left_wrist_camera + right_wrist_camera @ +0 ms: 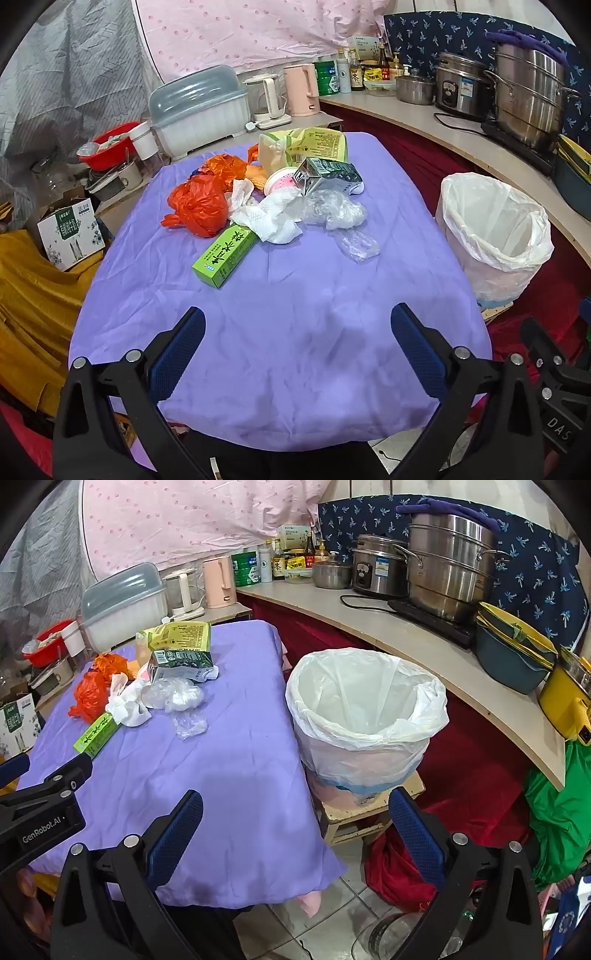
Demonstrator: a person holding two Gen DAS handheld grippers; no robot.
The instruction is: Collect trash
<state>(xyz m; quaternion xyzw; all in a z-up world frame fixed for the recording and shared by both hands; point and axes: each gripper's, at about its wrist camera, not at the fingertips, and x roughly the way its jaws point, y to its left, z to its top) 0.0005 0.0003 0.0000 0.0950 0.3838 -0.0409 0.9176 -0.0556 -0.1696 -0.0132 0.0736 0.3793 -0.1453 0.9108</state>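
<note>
Both hand-held grippers are hovering over the near end of the table [280,369], the left hand-held gripper [297,345] spread wide with nothing between its blue pads, and the right hand-held gripper [295,825] gaping just as wide and empty, nearer the bin [364,716]. Nothing is being collected yet; the trash is sitting in a heap at the far end of the purple cloth: an orange bag [197,206], crumpled tissue [267,218], a green box [225,256], clear plastic film [334,210], a small dark carton [327,175] and a yellow-green pouch [306,146]. To my eye, reaching for the green box first is looking wise, since it is lying nearest and offering firm flat sides; the film is likely needing a low, pinching approach. Standing just beside the table on a low stool [354,816], the bin is lined with a white bag and appears empty inside.
</note>
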